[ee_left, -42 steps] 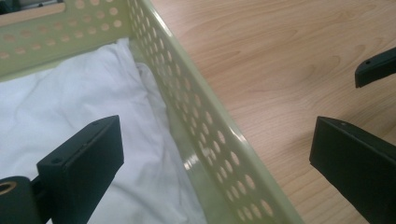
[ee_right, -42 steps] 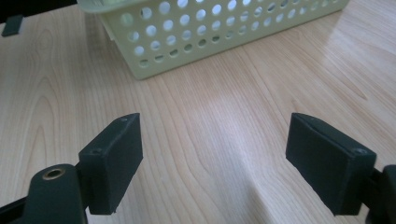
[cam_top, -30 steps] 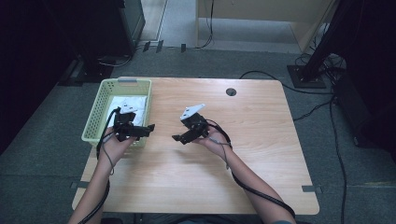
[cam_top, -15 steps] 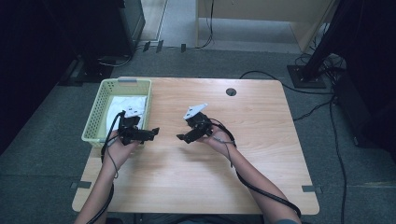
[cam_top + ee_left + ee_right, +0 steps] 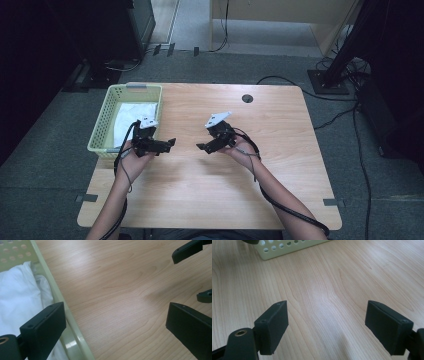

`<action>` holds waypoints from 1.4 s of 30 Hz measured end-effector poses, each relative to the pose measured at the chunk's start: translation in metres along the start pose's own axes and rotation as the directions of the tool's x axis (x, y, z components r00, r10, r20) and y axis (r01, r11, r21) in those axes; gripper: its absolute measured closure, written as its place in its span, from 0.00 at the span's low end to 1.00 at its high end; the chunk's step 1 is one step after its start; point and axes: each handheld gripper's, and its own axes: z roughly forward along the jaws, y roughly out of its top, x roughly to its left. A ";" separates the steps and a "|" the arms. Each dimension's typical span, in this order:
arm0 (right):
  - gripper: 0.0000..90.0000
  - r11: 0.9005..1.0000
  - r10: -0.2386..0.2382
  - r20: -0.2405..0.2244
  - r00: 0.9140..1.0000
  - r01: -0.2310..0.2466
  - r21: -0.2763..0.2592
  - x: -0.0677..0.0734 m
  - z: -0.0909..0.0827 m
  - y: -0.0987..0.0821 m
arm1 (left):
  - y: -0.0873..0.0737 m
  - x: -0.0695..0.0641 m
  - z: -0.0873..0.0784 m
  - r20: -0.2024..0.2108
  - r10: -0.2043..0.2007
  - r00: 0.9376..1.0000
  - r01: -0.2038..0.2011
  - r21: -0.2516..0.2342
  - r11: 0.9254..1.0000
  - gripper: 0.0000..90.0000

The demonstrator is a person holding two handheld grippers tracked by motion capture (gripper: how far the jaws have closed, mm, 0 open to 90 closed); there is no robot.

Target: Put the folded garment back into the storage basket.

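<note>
Just basket [image 5: 102,131] w/ white cloth [image 5: 131,119] beside left gripper [image 5: 171,143].

One wooden surface [image 5: 280,165] is recorded. One pale green perforated basket [image 5: 102,131] is counted on it, and one white cloth [image 5: 131,116] is counted inside that basket. Two hand-held grippers are counted: one left gripper [image 5: 168,144] and one right gripper [image 5: 202,147]. Each is noted with two black fingers [image 5: 273,323], four in total. Two grey three-cornered plates are counted, one per gripper. One round dark grommet hole [image 5: 247,98] is noted in the surface. Two forearms are counted. Two tape strips are counted on the floor.
</note>
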 end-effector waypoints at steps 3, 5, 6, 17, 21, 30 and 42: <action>0.21 1.000 0.005 0.009 1.000 -0.005 0.006 -0.003 -0.003 -0.004 | 0.000 -0.002 0.000 -0.009 0.007 1.000 -0.007 -0.003 1.000 0.04; 0.21 1.000 0.012 0.015 1.000 -0.012 0.009 -0.004 -0.004 -0.005 | 0.001 -0.003 -0.002 -0.008 0.007 1.000 -0.007 -0.010 1.000 0.04; 0.21 1.000 0.011 0.017 1.000 -0.011 0.011 -0.004 -0.005 -0.006 | 0.001 -0.004 -0.003 -0.009 0.009 1.000 -0.009 -0.011 1.000 0.04; 0.21 0.999 0.031 0.038 0.999 -0.032 0.025 -0.006 -0.012 -0.018 | 0.004 -0.017 -0.010 0.022 0.032 0.999 -0.032 -0.013 0.999 0.04; 0.21 0.999 0.036 0.045 0.998 -0.037 0.025 -0.007 -0.016 -0.021 | 0.004 -0.020 -0.007 0.026 0.029 0.999 -0.028 -0.009 1.000 0.04; 0.21 0.998 0.054 0.061 0.997 -0.056 0.030 -0.010 -0.023 -0.029 | 0.001 -0.027 0.001 0.036 0.051 0.998 -0.051 -0.001 0.999 0.04; 0.21 0.996 0.088 0.087 0.992 -0.089 0.005 -0.015 -0.038 -0.039 | -0.005 -0.034 0.009 0.049 0.060 0.997 -0.060 0.012 0.998 0.04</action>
